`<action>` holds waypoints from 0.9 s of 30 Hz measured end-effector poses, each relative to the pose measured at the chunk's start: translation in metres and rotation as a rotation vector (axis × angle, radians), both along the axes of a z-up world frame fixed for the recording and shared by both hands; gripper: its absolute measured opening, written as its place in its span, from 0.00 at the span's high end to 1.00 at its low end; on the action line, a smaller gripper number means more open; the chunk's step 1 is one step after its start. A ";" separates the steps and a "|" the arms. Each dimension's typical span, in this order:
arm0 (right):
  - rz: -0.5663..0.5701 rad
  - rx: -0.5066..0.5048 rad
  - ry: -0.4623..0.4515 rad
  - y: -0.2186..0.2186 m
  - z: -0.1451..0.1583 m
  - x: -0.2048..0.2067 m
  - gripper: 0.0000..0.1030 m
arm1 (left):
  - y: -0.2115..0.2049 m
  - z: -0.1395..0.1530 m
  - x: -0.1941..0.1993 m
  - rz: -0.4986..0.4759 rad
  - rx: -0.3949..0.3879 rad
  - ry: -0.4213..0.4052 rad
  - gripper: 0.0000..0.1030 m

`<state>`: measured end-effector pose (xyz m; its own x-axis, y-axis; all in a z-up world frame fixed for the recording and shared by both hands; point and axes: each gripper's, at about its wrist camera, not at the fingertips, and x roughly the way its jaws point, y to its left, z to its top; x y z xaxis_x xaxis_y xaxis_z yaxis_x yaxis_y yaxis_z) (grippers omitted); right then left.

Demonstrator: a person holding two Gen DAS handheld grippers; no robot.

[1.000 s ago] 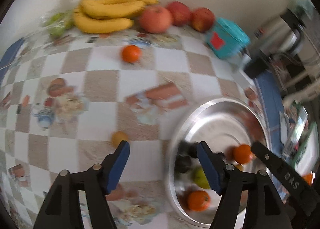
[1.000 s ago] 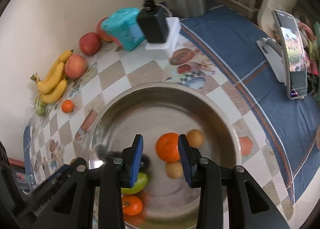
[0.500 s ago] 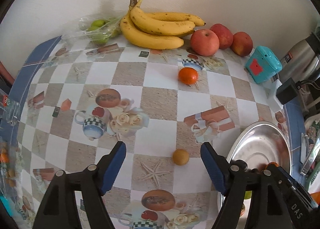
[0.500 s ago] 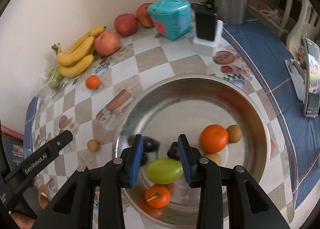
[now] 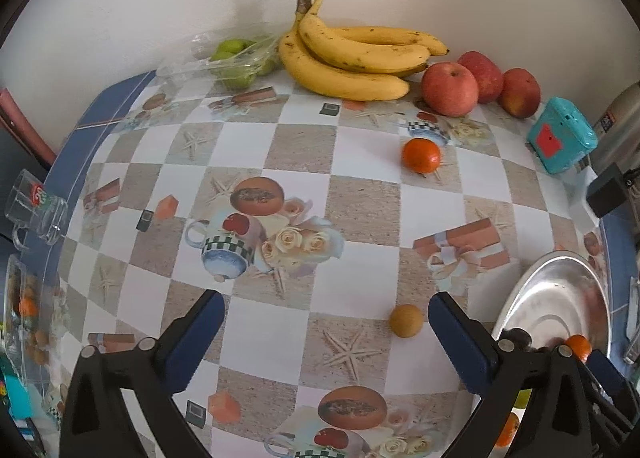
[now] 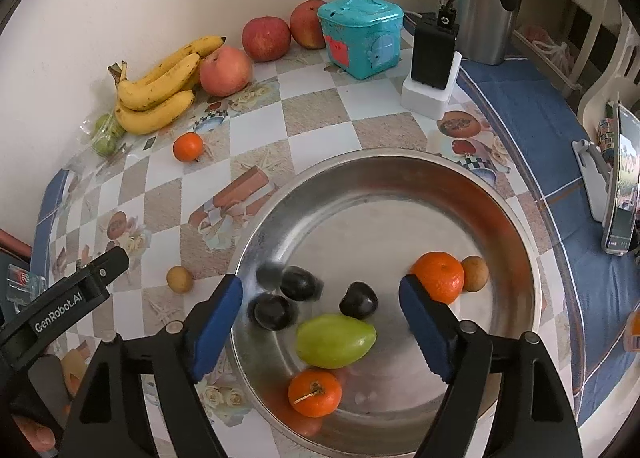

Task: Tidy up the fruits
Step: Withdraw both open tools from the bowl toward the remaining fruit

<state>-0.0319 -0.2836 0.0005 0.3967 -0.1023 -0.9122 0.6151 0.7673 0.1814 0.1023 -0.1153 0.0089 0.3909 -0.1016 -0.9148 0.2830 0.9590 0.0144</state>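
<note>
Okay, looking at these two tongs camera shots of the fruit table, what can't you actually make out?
- Left wrist view: most of the metal bowl, cut off behind the left tongs.
- Right wrist view: one dark fruit near the bowl's rim is motion-blurred.
- Right wrist view: the green fruit in the plastic bag is too small to count.
- Left wrist view: clear container, cut by the frame edge.

Fruits [image 6: 335, 340] in bowl [image 6: 516, 226]; bananas [image 5: 352, 58] behind, by wall.

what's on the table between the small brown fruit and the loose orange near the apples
Nothing: in the left wrist view the stretch from the small brown fruit up to the loose orange is bare printed tablecloth.
</note>
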 end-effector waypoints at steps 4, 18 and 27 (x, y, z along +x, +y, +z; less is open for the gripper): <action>-0.001 -0.019 -0.012 0.003 -0.001 0.001 0.06 | 0.004 -0.003 0.002 0.021 0.003 0.001 0.00; 0.029 0.005 0.040 0.009 -0.012 0.007 0.06 | 0.004 -0.027 0.003 0.012 -0.034 0.068 0.00; 0.018 0.013 0.056 0.005 -0.015 0.005 0.06 | -0.015 -0.048 -0.006 -0.044 -0.045 0.109 0.10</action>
